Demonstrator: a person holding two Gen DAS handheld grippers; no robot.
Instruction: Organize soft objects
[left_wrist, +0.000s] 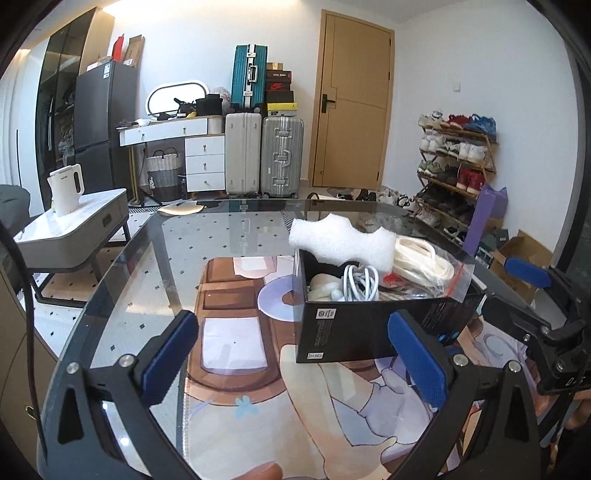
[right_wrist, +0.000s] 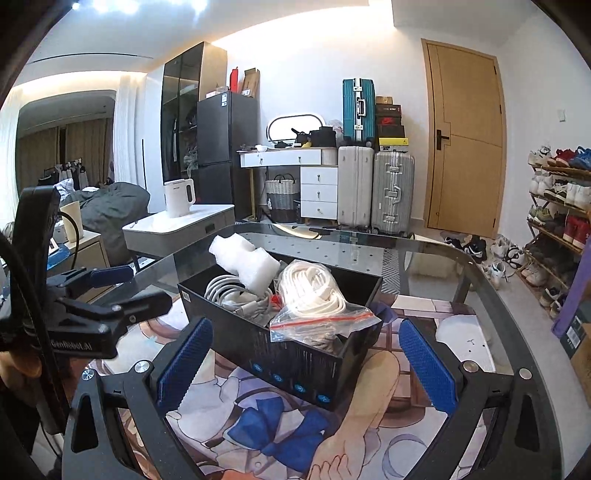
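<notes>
A black open box (left_wrist: 369, 325) (right_wrist: 295, 354) stands on a printed mat (left_wrist: 236, 369) on the glass table. It holds a white foam piece (left_wrist: 341, 242) (right_wrist: 245, 262) sticking out of the top, a coiled white cable (left_wrist: 360, 282) (right_wrist: 225, 291) and a clear zip bag of white cord (left_wrist: 424, 266) (right_wrist: 314, 299). My left gripper (left_wrist: 295, 358) is open and empty, just in front of the box and to its left. My right gripper (right_wrist: 306, 358) is open and empty, its fingers either side of the box's near corner. Each gripper also shows in the other's view (left_wrist: 546, 314) (right_wrist: 110, 299).
The glass table's rounded edge (left_wrist: 110, 258) (right_wrist: 498, 280) runs around the mat. A low white side table with a kettle (left_wrist: 66, 190) stands to the left. Suitcases (left_wrist: 264, 155), a dresser and a shoe rack (left_wrist: 454, 162) line the far wall.
</notes>
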